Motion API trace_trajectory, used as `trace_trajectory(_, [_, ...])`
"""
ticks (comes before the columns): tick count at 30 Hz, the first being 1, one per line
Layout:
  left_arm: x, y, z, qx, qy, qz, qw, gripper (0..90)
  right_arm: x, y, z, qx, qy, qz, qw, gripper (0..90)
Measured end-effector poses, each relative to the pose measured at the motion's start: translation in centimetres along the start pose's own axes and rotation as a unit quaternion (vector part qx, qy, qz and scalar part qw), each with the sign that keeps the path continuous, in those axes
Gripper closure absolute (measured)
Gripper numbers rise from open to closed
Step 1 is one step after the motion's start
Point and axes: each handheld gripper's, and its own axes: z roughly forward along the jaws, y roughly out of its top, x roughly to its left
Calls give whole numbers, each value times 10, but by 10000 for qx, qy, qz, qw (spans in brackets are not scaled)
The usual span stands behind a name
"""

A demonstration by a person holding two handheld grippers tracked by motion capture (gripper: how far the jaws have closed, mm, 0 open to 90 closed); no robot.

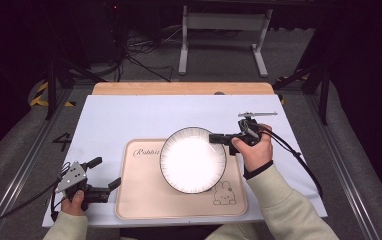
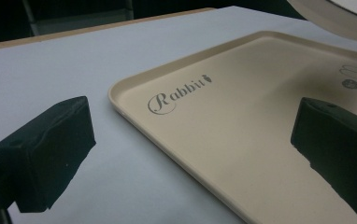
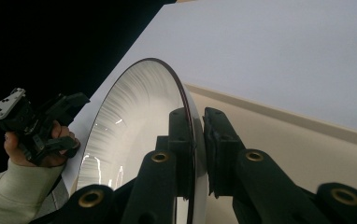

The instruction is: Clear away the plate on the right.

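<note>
You had the right gripper [image 1: 218, 137] clamped on the rim of the white ribbed plate [image 1: 193, 160], jaws pinched either side of the edge at its right-hand side; the right gripper view showed the rim [image 3: 193, 140] squeezed between both pads. The plate sat over the beige "Rabbit" tray [image 1: 139, 200], covering its upper-right part, w/ the far edge poking past the tray's top rim. In the left gripper view the plate's rim [image 2: 335, 18] looked lifted clear of the tray [image 2: 242, 121], so I'd judge it was carried, not resting, though I couldn't be sure.

Your left gripper [image 1: 104, 172] waited by the tray's left edge, jaws wide apart, holding nothing.

Progress, as I read it: grasp done, plate approx. over the tray. Left to do: lower it, let go, pull the right hand back. Whether you meant to set it down or take it off, I couldn't tell.
</note>
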Motion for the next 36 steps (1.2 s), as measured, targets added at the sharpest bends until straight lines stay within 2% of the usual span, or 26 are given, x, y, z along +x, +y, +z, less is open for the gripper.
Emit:
trace_trajectory(20, [0,0,0,-8,-6,-39,10000,3,-4,-20,43,275,120,207,9993,819])
trace_trajectory(36, [0,0,0,-13,-11,-37,10000,3,-8,-31,61,381,116,298,9988,814])
